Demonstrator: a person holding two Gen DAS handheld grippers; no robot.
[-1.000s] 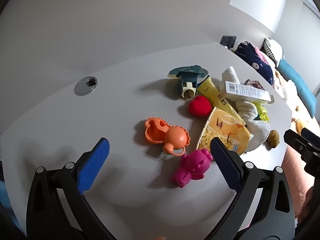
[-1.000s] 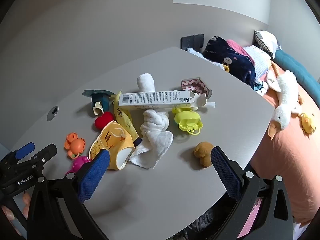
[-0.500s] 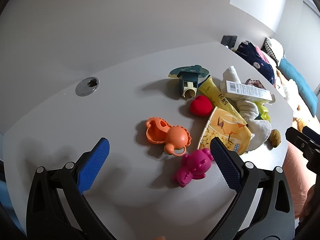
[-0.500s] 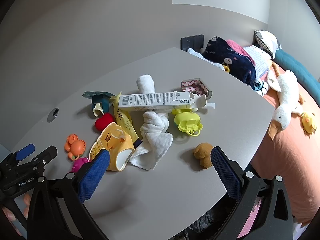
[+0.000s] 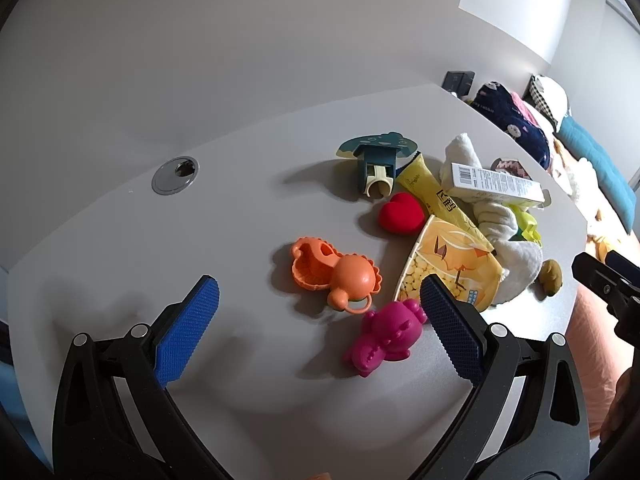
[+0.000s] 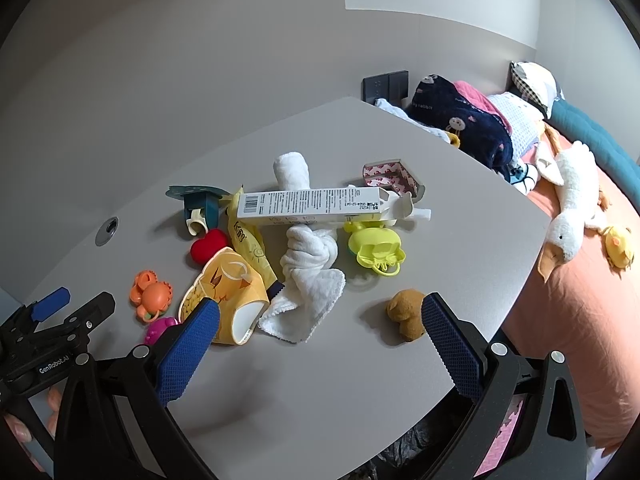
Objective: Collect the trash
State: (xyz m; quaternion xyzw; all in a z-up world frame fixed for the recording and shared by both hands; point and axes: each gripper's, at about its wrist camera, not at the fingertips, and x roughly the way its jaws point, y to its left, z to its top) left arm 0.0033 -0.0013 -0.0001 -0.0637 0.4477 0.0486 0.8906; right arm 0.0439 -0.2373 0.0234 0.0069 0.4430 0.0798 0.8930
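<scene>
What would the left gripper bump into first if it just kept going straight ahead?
Probably the orange toy. It lies between the open fingers of the left gripper, just ahead of the tips. The pink toy sits off toward the right finger, though depth is hard to judge.

On the grey table (image 6: 360, 380), a knotted white towel (image 6: 310, 268) lies mid-heap. From it, a lime toy (image 6: 376, 246) sits at 3 o'clock, a brown plush (image 6: 408, 312) at 4 o'clock and a red heart (image 5: 401, 213) at 9 o'clock. An orange crab toy (image 5: 340, 276) is at 8 o'clock, with a magenta toy (image 5: 386, 336) just beside it. A teal holder (image 5: 376, 160) stands at 10 o'clock, and a cable grommet (image 5: 175, 174) lies farther out. A goose plush (image 6: 568, 208) lies on the orange bed (image 6: 580, 320).
</scene>
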